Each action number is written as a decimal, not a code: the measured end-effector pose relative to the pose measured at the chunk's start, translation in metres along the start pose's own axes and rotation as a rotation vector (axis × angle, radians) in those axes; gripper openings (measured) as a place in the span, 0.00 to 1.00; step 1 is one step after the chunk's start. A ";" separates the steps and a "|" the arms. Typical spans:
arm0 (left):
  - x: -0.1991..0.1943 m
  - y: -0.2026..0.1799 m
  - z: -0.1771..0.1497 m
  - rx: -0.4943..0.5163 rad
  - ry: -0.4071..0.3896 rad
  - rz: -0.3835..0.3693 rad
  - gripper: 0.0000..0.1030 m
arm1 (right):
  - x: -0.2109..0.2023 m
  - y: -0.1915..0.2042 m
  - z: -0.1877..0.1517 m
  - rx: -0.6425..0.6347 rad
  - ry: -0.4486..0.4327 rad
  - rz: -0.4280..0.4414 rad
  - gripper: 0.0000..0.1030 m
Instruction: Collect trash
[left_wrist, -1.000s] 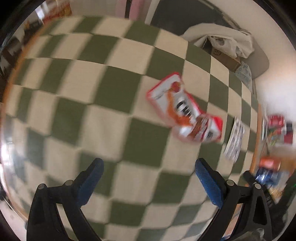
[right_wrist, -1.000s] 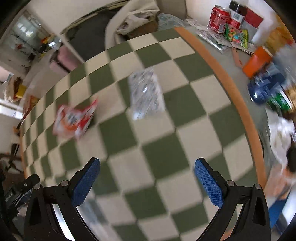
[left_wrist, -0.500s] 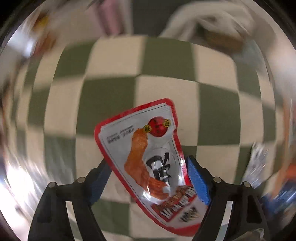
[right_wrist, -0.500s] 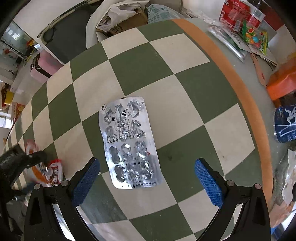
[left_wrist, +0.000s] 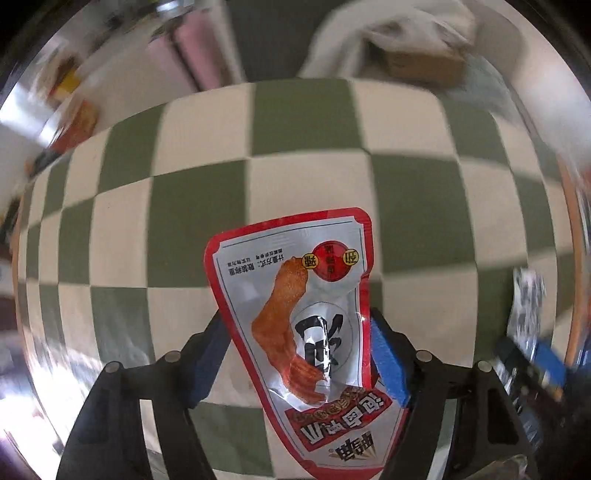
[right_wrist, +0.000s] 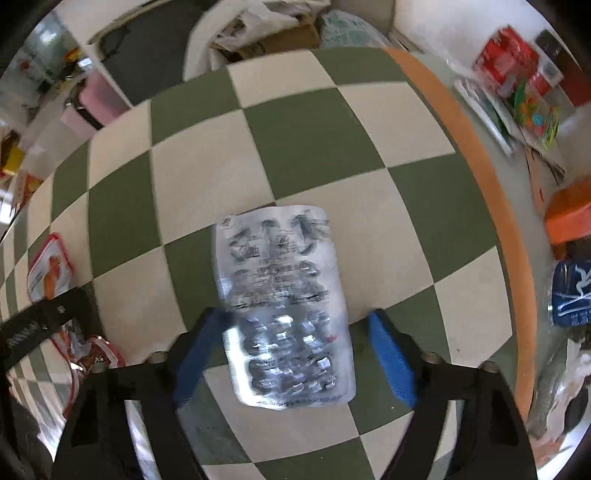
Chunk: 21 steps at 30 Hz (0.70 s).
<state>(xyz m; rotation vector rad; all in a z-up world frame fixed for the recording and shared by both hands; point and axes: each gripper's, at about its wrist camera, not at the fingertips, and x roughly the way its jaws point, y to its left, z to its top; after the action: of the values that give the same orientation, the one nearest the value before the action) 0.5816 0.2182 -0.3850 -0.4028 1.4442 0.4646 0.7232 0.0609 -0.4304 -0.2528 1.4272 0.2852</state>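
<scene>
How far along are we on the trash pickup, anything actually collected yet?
Nothing looks collected yet. In hand: the left hand-held gripper has just been closing around the red snack wrapper, its right pad touching the edge. The right hand-held gripper has just been closing around the silver blister pack, with a gap at its right pad. Both pieces lie on the checkered tabletop. Left: grip, lift, bin them; no bin is visible.

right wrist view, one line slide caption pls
Right gripper closing around a silver blister pack lying on the green-and-cream checkered table.
</scene>
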 end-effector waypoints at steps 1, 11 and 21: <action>-0.002 -0.002 -0.007 0.042 0.003 -0.008 0.68 | 0.000 -0.002 -0.004 -0.007 0.012 -0.002 0.67; -0.015 -0.006 -0.129 0.292 0.078 -0.046 0.70 | -0.010 -0.022 -0.112 -0.130 0.138 0.018 0.67; -0.028 0.023 -0.142 0.005 0.147 -0.133 0.70 | -0.006 -0.019 -0.137 -0.087 0.176 0.022 0.78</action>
<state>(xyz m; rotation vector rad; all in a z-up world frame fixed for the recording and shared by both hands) 0.4476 0.1612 -0.3696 -0.5343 1.5488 0.3295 0.6010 -0.0035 -0.4422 -0.3399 1.5938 0.3503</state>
